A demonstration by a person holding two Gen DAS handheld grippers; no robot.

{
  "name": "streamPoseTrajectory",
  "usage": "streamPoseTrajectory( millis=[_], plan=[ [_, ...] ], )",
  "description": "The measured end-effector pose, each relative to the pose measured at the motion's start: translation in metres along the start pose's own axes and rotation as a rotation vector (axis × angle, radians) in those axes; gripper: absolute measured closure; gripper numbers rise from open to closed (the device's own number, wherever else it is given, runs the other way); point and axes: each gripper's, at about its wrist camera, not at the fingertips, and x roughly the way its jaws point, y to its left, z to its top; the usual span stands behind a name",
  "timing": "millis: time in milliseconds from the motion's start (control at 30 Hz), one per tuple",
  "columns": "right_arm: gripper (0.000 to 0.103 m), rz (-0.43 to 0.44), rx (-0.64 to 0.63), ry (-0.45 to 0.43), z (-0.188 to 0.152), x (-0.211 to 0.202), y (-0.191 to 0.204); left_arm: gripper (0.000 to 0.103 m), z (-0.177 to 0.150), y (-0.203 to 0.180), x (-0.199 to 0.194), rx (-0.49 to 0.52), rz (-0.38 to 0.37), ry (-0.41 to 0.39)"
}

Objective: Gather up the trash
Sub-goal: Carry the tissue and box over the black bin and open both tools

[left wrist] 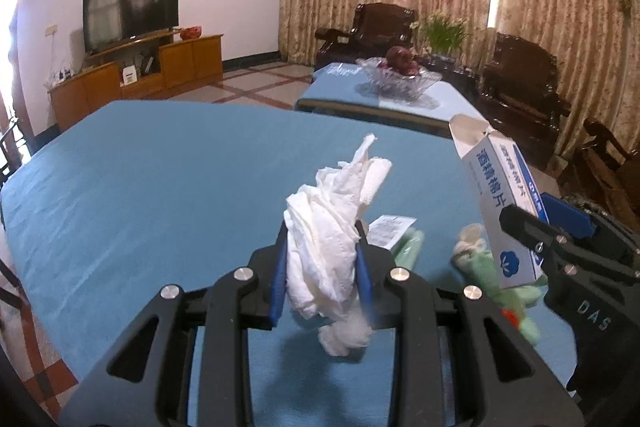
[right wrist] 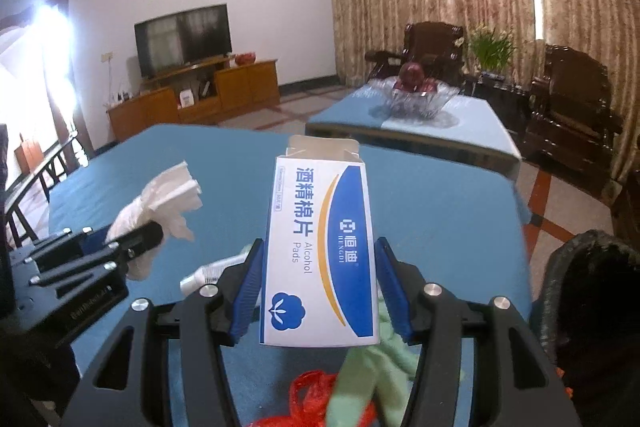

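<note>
The left gripper (left wrist: 322,259) is closed on a crumpled white tissue (left wrist: 334,227), which stands up between the blue pads at lower centre of the left wrist view; a loose tail hangs below the jaws. The right gripper (right wrist: 318,287) is closed on an opened alcohol pad box (right wrist: 320,251), held upright at centre of the right wrist view, its top flaps open. Both items are lifted clear of the blue tablecloth (left wrist: 160,167).

More litter lies on the cloth at lower right of the left view: a pale green wrapper (left wrist: 476,263) and a printed slip (left wrist: 390,229). A red plastic piece (right wrist: 316,391) shows at the bottom edge of the right view. The dark, round object (right wrist: 588,299) at far right of that view is probably the trash bin, though its rim is blurred.

Procedure for the step in hand:
1. Keep both grips firm; the tissue compresses easily and its tail may snag.
2. Keep the box upright so any contents stay in.
3. Carry each item over the bin opening before parting the jaws.
4. Release one gripper at a time.
</note>
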Motion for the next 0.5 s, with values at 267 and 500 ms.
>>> streamPoseTrajectory(
  millis=[267,500],
  plan=[
    [0.049,-0.046,0.016,-0.082,0.021,-0.042,-0.025,0.075,0.017,-0.039,-0.020,0.033,-0.067,-0.051],
    [0.049,-0.128,0.040,-0.129,0.026,-0.079,-0.058,0.075,0.027,-0.092,-0.031,0.083,-0.163,-0.080]
  ],
)
